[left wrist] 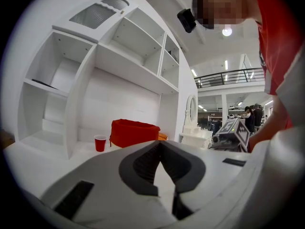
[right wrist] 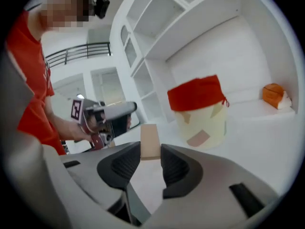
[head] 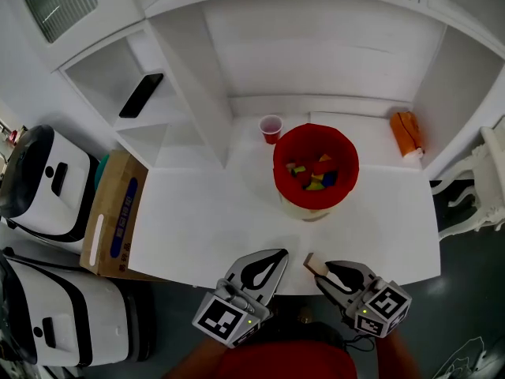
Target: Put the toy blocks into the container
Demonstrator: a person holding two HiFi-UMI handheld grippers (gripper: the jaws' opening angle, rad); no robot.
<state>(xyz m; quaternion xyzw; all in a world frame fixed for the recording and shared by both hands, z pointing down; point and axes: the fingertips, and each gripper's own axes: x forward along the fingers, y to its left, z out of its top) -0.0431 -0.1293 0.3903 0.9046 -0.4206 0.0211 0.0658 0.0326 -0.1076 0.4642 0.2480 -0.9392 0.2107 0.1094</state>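
Right claw (head: pixel 323 272) clamps the tan wooden block (right wrist: pixel 150 141), long axis poking past the tips. Red-lined cream container (head: pixel 316 168) at 12 o'clock on the white worktop (head: pixel 197 227), well apart. Left claw (head: pixel 271 260) pinched together, empty, slightly farther.

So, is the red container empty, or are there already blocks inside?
Not empty. The head view shows several coloured toy blocks lying inside the red container.

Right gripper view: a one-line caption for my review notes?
Right gripper clamps a tan block, the red-topped container standing ahead.
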